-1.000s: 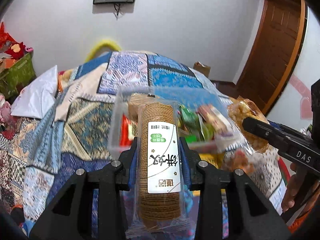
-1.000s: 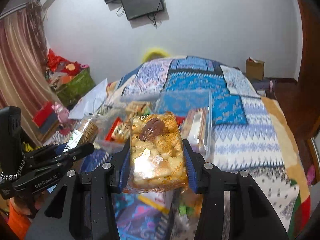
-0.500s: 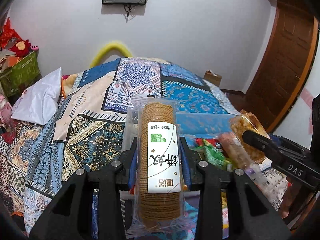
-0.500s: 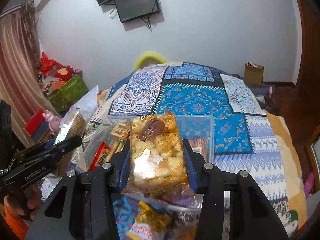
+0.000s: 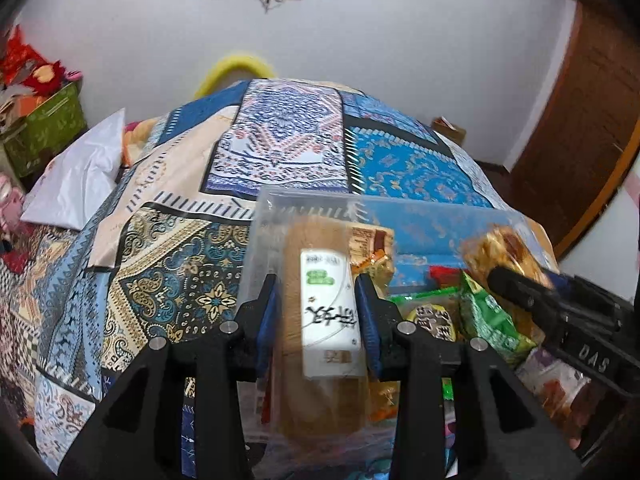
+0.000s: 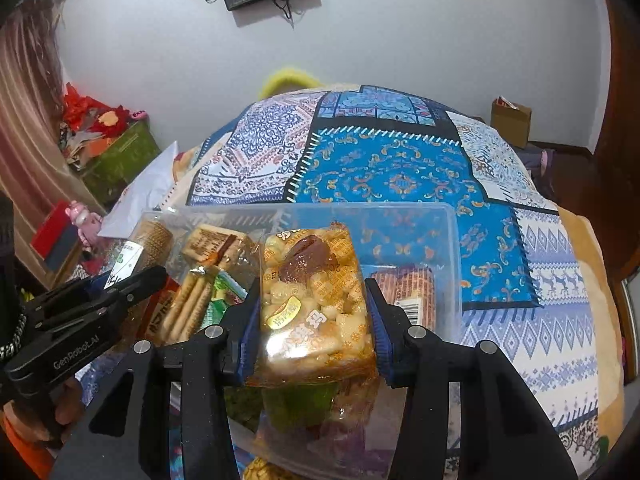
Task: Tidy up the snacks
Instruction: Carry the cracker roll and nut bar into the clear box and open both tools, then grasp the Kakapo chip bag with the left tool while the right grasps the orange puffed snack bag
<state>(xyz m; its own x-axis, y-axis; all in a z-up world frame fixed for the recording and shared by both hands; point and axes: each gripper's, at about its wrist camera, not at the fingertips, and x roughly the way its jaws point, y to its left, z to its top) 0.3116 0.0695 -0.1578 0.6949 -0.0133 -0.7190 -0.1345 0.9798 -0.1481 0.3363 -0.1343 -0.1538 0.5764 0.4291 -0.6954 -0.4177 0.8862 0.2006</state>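
Observation:
My left gripper [image 5: 317, 294] is shut on a clear sleeve of round brown biscuits [image 5: 320, 312] with a white label, held over the left end of a clear plastic bin [image 5: 312, 204] on the bed. My right gripper [image 6: 312, 304] is shut on a pack of puffed rice cake [image 6: 312, 300], held over the same bin [image 6: 450, 240]. Inside the bin lie several snack packs: a wafer pack [image 6: 408, 292], biscuit sticks [image 6: 188, 304] and green packets [image 5: 492, 320]. Each gripper shows in the other's view, the right one [image 5: 560, 312] and the left one [image 6: 88, 312].
The bin sits on a patchwork quilt [image 6: 392, 168] covering the bed. A white pillow [image 5: 80, 176] lies at the left. A green box of clutter [image 5: 44, 128] stands by the left wall, a cardboard box [image 6: 510, 120] by the back wall, a wooden door [image 5: 580, 120] at right.
Both grippers have moved down and forward with their packs, so the bin and its snacks now sit right under and behind the held packs. The left view is blurred by motion.

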